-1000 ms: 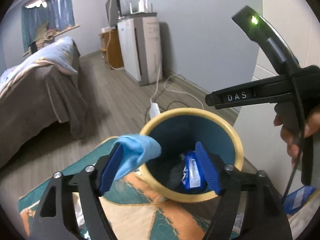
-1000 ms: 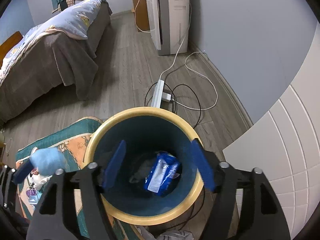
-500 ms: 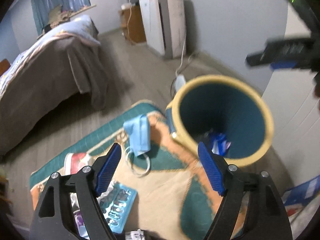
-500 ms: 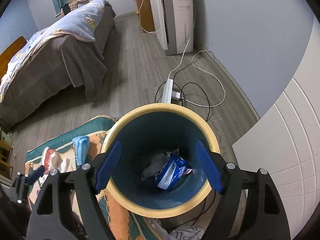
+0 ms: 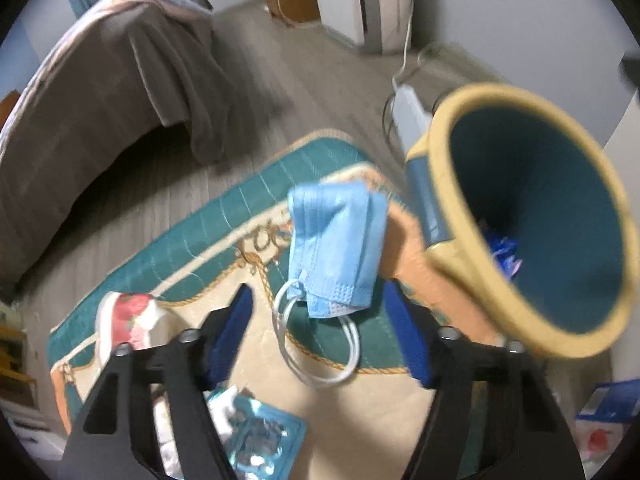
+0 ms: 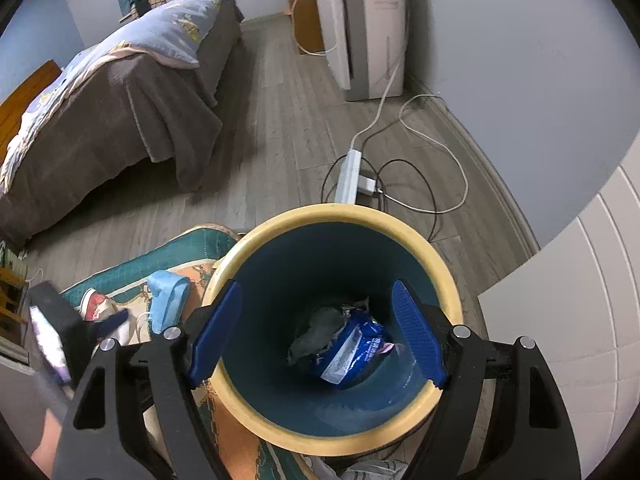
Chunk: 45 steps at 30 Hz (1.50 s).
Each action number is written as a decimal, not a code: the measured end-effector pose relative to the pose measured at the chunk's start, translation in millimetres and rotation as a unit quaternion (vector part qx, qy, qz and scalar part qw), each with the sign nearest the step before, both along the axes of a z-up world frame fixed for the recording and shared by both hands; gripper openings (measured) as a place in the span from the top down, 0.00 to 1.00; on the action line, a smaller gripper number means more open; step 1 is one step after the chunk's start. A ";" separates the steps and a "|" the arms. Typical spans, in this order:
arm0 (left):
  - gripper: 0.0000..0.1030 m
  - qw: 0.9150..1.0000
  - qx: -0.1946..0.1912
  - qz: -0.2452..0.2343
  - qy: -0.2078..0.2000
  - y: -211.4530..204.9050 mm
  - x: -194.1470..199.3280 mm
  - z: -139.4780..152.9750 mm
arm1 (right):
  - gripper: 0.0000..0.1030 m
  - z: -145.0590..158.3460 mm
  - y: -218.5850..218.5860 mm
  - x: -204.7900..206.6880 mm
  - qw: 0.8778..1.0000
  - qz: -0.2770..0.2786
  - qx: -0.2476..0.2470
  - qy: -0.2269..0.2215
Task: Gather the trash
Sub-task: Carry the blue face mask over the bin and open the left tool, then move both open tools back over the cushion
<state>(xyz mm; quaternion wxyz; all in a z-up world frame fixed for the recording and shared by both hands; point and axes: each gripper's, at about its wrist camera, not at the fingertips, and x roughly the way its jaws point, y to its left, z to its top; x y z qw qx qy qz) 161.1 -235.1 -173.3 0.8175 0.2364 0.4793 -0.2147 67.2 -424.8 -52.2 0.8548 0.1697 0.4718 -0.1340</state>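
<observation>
The bin (image 6: 442,276) has a pale yellow rim and a dark teal inside. In it lie a blue and white wrapper (image 6: 352,354) and a grey crumpled scrap (image 6: 314,330). The face mask (image 5: 336,248) is light blue with white ear loops. The rug (image 5: 224,216) shows a teal border, a cream field, orange patches and gold scrollwork. On it lie a red and white wrapper (image 5: 128,316) and a light blue blister pack (image 5: 260,436). Both tongs have black frames with blue pads (image 5: 404,336). The bed (image 6: 120,96) carries a brown blanket and a pale blue quilt. The floor (image 6: 280,128) is grey wood.
</observation>
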 end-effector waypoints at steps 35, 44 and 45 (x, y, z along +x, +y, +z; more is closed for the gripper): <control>0.07 0.974 -0.180 0.010 -0.140 100.0 -119.6 188.9 | 0.06 37.6 36.8 -30.7 0.999 0.026 -0.012 -0.042; 0.07 0.968 -0.141 0.132 -0.159 217.3 -150.1 192.4 | 0.06 46.1 133.8 -37.1 0.992 0.117 -0.025 -0.046; 0.07 0.967 -0.139 0.149 -0.153 232.1 -152.9 187.6 | 0.06 45.3 142.7 -38.2 0.991 0.125 -0.025 -0.044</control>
